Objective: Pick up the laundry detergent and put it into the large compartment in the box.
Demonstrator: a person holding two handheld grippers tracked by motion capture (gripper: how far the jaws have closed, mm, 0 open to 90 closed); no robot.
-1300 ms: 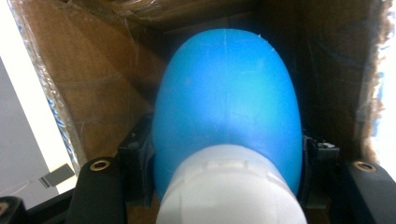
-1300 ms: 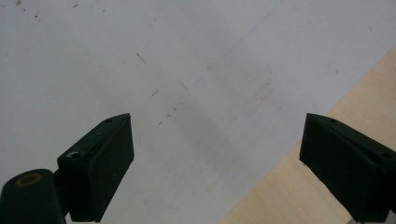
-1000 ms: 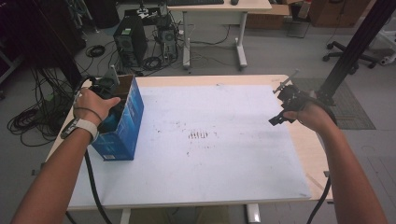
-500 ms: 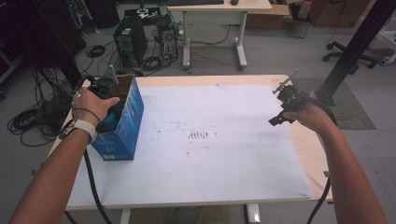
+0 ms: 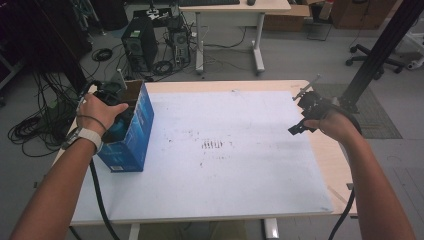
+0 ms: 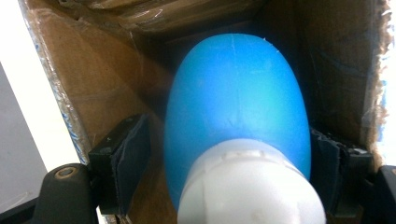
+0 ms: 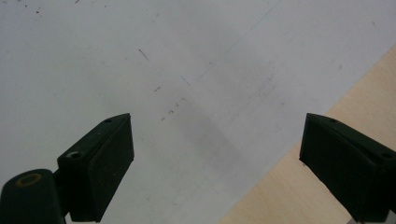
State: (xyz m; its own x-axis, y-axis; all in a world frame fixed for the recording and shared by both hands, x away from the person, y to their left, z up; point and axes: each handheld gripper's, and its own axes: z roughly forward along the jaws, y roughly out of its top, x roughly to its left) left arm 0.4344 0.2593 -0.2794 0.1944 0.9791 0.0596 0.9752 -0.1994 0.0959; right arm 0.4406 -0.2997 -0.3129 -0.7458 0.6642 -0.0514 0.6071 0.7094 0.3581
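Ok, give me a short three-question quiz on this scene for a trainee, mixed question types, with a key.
1. True or false: the right gripper holds something between its jaws.
2. Multiple choice: the blue bottle in front of the left gripper lies
A. on the white sheet
B. inside the blue cardboard box
C. on the floor
3. Short answer: which part of the bottle faces the left gripper's camera, and what colour is it?

Key
1. False. The jaws stand wide apart above the sheet and the bare table edge, with nothing between them.
2. B
3. Its white cap.
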